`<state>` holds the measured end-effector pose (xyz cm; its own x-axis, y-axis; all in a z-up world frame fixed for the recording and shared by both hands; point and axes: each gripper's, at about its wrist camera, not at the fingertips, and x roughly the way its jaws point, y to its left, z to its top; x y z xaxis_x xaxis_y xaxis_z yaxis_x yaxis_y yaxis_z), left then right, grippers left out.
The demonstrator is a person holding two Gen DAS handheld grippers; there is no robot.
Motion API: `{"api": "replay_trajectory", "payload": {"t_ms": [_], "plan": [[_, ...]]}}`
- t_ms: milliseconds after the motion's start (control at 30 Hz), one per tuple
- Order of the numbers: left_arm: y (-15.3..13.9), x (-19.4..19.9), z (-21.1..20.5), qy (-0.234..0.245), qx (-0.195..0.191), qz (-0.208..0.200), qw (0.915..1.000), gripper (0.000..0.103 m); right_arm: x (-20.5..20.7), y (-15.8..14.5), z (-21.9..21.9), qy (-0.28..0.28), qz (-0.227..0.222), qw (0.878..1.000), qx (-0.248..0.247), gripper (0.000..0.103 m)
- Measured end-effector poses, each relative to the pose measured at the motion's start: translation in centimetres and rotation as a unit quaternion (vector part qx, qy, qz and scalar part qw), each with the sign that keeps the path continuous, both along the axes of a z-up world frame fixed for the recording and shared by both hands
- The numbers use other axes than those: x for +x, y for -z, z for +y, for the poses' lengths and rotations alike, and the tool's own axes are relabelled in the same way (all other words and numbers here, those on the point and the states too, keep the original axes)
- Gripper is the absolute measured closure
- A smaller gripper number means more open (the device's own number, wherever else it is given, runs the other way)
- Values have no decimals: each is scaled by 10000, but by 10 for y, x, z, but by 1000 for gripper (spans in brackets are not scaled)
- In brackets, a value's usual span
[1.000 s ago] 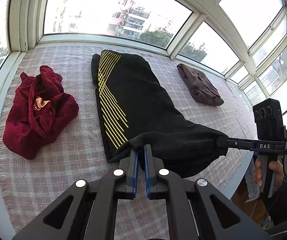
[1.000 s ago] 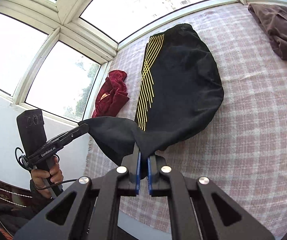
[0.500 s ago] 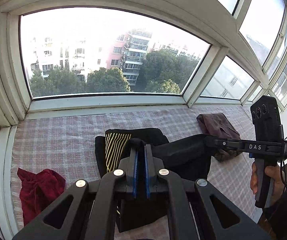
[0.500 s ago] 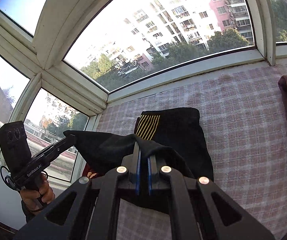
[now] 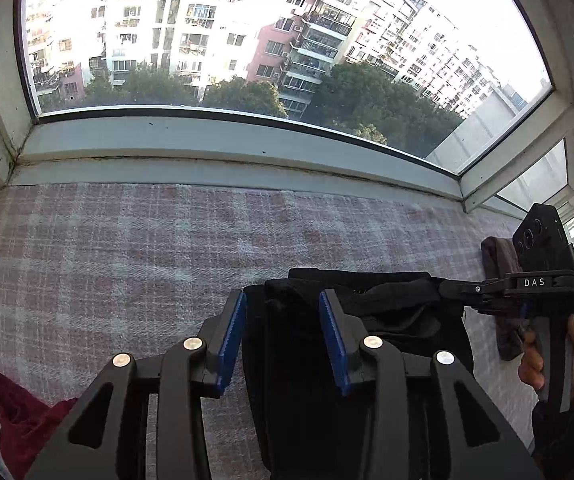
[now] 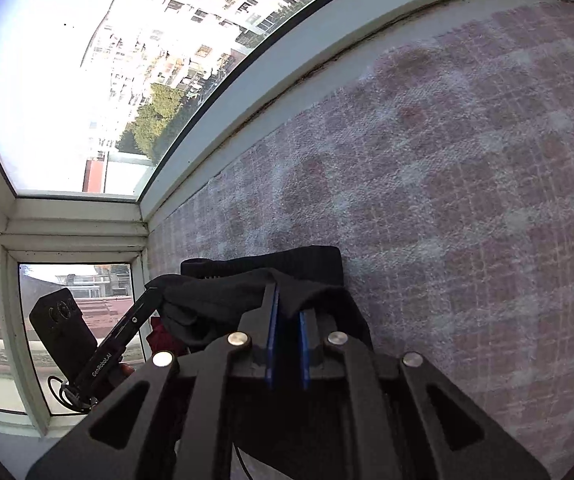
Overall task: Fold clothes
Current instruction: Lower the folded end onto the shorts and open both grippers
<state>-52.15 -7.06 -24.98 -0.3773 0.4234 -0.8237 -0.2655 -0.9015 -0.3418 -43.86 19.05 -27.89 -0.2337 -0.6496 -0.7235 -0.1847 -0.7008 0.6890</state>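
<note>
A bay window ledge covered with a pink and white checked blanket (image 5: 127, 248) fills the scene, with tall apartment blocks and trees beyond the glass. No box, basket or other container shows in either view; the clothes lie straight on the blanket.

A black garment (image 5: 367, 344) lies folded over on itself in the middle of the ledge, its upper layer bunched and creased along the far edge. From the right wrist view, a ribbed black band (image 6: 267, 264) of the same garment shows at its far side, lying flat on the blanket.

The left gripper (image 5: 283, 332) points down at the near left part of the garment. Its jaws are opening, the blue pads standing apart on either side of the black cloth without pressing it.

The right gripper (image 6: 287, 320) is at the garment's right side. Its jaws are opening too, though only slightly, and a fold of the black cloth drapes over the tips; the pads seem to pinch it, but the gap is dark and hard to read. In the left wrist view, its slim black tips meet the bunched cloth, and a person's hand (image 5: 535, 360) grips its handle.

A dark red garment (image 5: 19, 412) lies crumpled at the near left of the ledge. A brown garment (image 5: 499, 256) lies to the right, mostly hidden behind the right gripper.
</note>
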Motion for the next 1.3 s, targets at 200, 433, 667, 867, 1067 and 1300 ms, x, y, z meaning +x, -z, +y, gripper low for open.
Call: {"api": "replay_trajectory", "payload": {"t_ms": [200,433,667,867,1067,1300], "plan": [[-34,8,-12,-40,-164,493,9986,64,1,-44,11,-181,501,9982,284,78],[-51,51,-12,354,-269,847,9954,62,36,-97,-6,-868,1476,9800,1015,61],[-9,58,46,1415,-402,393,9883,62,61,-51,-84,-2655,1374,9262,2296,61],[15,32,70,1589,-536,201,9856,62,26,-34,-87,-2564,1417,9260,2380,61],[26,4,45,812,-1218,402,9884,62,-5,-36,-56,-1610,1323,9232,3228,61],[2,25,62,1286,-1128,886,9813,61,19,-62,-90,-1892,2354,9062,2958,48]]}}
